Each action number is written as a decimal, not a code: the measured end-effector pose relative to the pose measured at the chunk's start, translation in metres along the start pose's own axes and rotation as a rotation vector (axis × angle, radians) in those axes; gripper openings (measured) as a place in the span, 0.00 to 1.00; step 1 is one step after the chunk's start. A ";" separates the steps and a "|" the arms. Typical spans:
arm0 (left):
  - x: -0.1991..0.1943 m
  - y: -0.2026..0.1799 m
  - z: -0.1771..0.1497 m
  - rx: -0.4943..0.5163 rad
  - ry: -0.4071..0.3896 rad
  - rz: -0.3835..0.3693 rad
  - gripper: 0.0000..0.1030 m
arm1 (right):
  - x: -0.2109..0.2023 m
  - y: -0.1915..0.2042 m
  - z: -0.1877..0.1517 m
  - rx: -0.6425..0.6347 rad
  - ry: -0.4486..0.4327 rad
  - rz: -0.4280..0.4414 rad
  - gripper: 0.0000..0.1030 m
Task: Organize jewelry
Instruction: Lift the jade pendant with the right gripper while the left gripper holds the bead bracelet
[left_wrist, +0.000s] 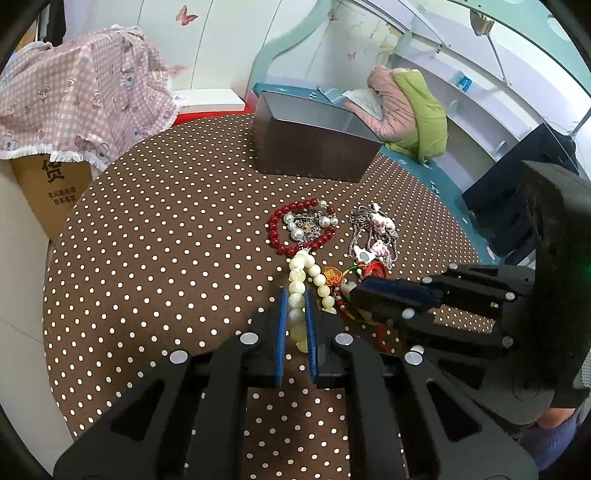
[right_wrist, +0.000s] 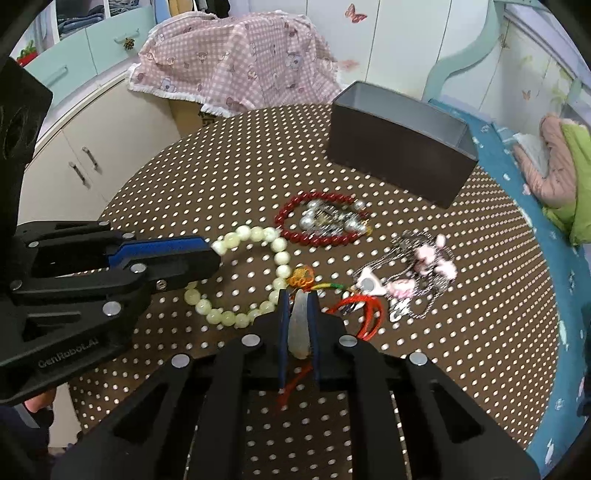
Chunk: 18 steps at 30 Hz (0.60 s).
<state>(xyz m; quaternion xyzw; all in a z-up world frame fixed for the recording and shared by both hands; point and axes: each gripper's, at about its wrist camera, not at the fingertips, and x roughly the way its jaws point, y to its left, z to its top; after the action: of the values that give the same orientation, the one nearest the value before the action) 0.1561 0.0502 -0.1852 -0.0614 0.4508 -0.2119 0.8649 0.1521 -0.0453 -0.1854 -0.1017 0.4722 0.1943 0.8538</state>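
Observation:
A pale green bead bracelet (left_wrist: 303, 280) lies on the dotted brown tablecloth; my left gripper (left_wrist: 296, 295) is shut on its near side. It also shows in the right wrist view (right_wrist: 258, 273), with the left gripper (right_wrist: 214, 254) at its left side. My right gripper (right_wrist: 298, 299) is shut on a pale stone pendant (right_wrist: 300, 325) tied to a red cord (right_wrist: 364, 314). The right gripper (left_wrist: 356, 291) sits just right of the left one. A red bead bracelet (left_wrist: 291, 230) rings pearl jewelry (left_wrist: 314, 223). A chain with pink charms (left_wrist: 375, 236) lies to its right.
An open dark rectangular box (left_wrist: 314, 147) stands at the far side of the round table; it also shows in the right wrist view (right_wrist: 399, 147). A pink checked cloth (left_wrist: 81, 99) covers a cardboard carton beyond the left edge. A teal surface (right_wrist: 561, 280) borders the right.

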 end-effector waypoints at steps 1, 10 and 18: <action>0.000 0.000 0.000 0.000 -0.001 -0.002 0.10 | 0.000 0.001 -0.001 -0.001 -0.004 0.001 0.11; -0.002 0.000 -0.001 0.004 -0.003 -0.022 0.10 | 0.006 0.003 -0.003 0.000 0.021 -0.040 0.15; -0.001 -0.002 -0.002 0.007 0.004 -0.021 0.10 | 0.005 0.005 -0.010 -0.004 0.021 -0.051 0.29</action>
<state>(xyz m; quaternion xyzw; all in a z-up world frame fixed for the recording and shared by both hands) 0.1534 0.0491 -0.1849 -0.0627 0.4513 -0.2229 0.8618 0.1446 -0.0432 -0.1945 -0.1172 0.4782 0.1723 0.8532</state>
